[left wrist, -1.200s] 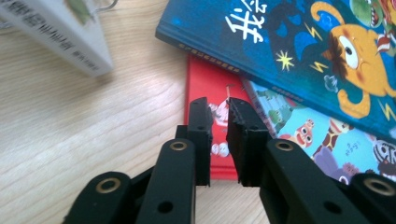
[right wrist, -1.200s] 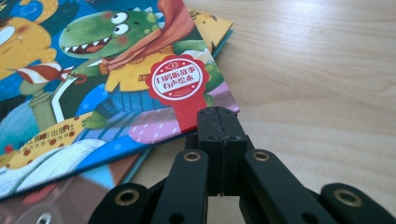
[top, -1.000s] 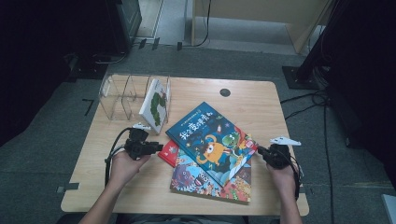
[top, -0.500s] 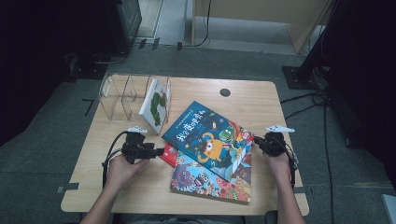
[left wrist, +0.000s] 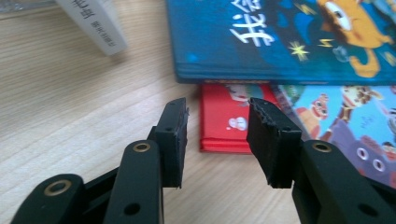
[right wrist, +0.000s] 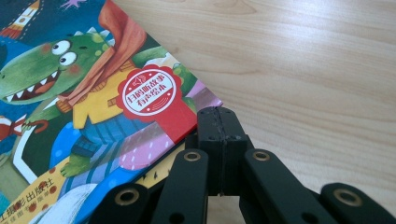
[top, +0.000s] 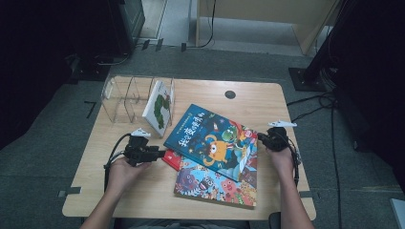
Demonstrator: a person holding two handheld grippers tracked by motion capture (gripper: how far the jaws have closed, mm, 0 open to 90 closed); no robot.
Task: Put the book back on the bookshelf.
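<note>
My right gripper [right wrist: 219,122] is pinched shut, nudging the blue book's [top: 212,140] right corner; my left gripper [left wrist: 217,135], half-open, just narrowing, empty, faces the red book [left wrist: 229,121]; the blue book may slide off the 2 beneath.

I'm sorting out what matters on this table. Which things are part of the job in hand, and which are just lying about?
In the job:
- blue book, top of the stack
- right gripper, shut, at its edge
- left gripper, open, nothing between the jaws
- red book

Lying about:
- clear rack
- white book in it
- bottom book
</note>
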